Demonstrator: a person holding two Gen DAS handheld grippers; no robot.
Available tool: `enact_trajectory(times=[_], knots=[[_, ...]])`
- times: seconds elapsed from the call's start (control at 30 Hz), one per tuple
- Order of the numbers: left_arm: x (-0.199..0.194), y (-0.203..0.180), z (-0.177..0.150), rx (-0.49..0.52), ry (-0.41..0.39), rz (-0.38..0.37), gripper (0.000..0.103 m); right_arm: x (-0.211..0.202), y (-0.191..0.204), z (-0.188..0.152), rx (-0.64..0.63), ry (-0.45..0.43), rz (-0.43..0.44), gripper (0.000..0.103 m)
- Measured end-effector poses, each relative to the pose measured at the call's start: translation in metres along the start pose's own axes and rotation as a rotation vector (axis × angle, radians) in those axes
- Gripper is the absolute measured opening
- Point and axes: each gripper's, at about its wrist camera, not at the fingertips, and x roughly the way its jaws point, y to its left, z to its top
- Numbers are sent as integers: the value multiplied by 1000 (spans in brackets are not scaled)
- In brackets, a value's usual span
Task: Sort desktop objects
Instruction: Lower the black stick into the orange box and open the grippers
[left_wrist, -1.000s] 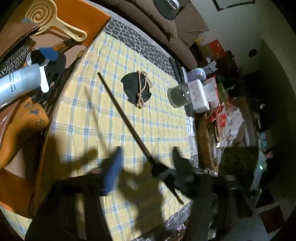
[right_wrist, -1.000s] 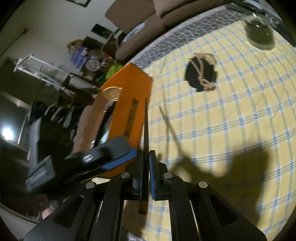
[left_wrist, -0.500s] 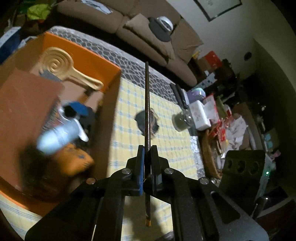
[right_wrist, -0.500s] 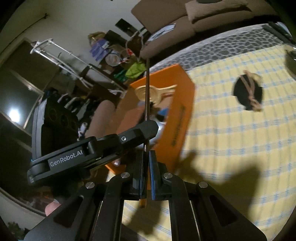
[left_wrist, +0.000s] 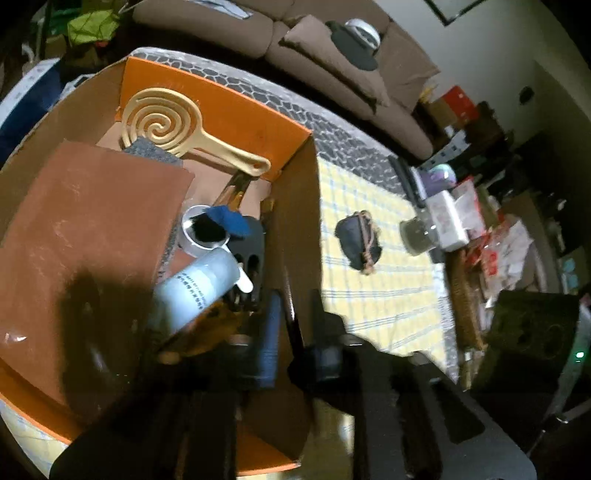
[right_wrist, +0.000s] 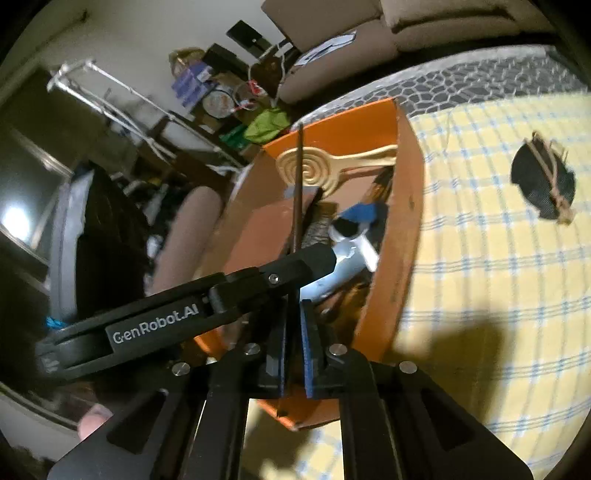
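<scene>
An orange box (left_wrist: 218, 107) stands on the yellow checked tablecloth (left_wrist: 376, 266) and holds a cream spiral paddle (left_wrist: 162, 125), a white bottle (left_wrist: 195, 288) and a brown sheet (left_wrist: 77, 236). It also shows in the right wrist view (right_wrist: 410, 221). My right gripper (right_wrist: 294, 354) is shut on a thin dark stick (right_wrist: 297, 192) that points up over the box. My left gripper (left_wrist: 295, 332) hangs over the box with its fingers a little apart, blurred; the stick passes between them. The left gripper also shows crossing the right wrist view (right_wrist: 306, 258).
A black round pad with a rope knot (left_wrist: 360, 242) lies on the cloth, also in the right wrist view (right_wrist: 543, 184). A glass jar (left_wrist: 415, 234) and a white box (left_wrist: 447, 221) stand by cluttered goods at the table's right edge. A sofa (left_wrist: 332, 48) is behind.
Both grippers have carried the stick from over the cloth to above the orange box. The left gripper's fingers, shut on the stick half a second ago, now stand slightly apart.
</scene>
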Motion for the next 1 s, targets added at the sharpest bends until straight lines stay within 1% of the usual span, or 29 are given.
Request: enact_trajectory(times=[0.03, 0.07, 0.13, 0.2, 0.23, 0.3, 0.37, 0.43, 0.47, 0.5, 0.53, 0.57, 0.67, 0.7, 0.8, 0.9, 0.97, 1.0], knots=[[-4, 0, 0, 7, -11, 8, 44, 0, 0, 0, -13, 0, -19, 9], [-10, -1, -1, 20, -29, 14, 50, -1, 1, 0, -23, -2, -30, 10], [-23, -2, 1, 45, -61, 24, 55, -5, -1, 2, -25, -9, -37, 13], [-40, 0, 1, 61, -110, 76, 57, -8, -5, 3, -19, -25, -54, 26], [-50, 3, 2, 66, -136, 107, 58, -10, -6, 5, -19, -34, -73, 28], [-69, 12, 3, 66, -186, 176, 60, -10, -9, 8, -16, -41, -102, 29], [-86, 27, 6, 60, -232, 273, 62, -8, -13, 8, -9, -32, -118, 29], [-98, 47, 9, 40, -261, 377, 62, -2, -15, 7, -13, -14, -151, 29], [-102, 60, 11, 24, -263, 430, 62, 1, -16, 7, -14, -2, -161, 29], [-104, 69, 12, 7, -259, 464, 62, 6, -16, 5, -14, 14, -165, 29], [-104, 81, 12, -16, -252, 494, 62, 11, -17, 4, -12, 30, -166, 29], [-104, 94, 13, -38, -241, 506, 62, 15, -17, 3, -12, 42, -172, 29], [-98, 121, 12, -80, -189, 513, 62, 25, -14, 1, -35, 62, -198, 29], [-95, 127, 12, -82, -174, 530, 62, 28, -13, 1, -42, 61, -219, 29], [-87, 138, 10, -80, -146, 555, 62, 38, -11, -1, -61, 58, -275, 31], [-79, 144, 8, -78, -118, 575, 62, 49, -16, -1, -52, 69, -301, 31], [-74, 149, 6, -86, -102, 569, 62, 52, -19, -1, -39, 72, -307, 29], [-71, 152, 6, -97, -91, 552, 60, 52, -20, -1, -34, 70, -304, 29]])
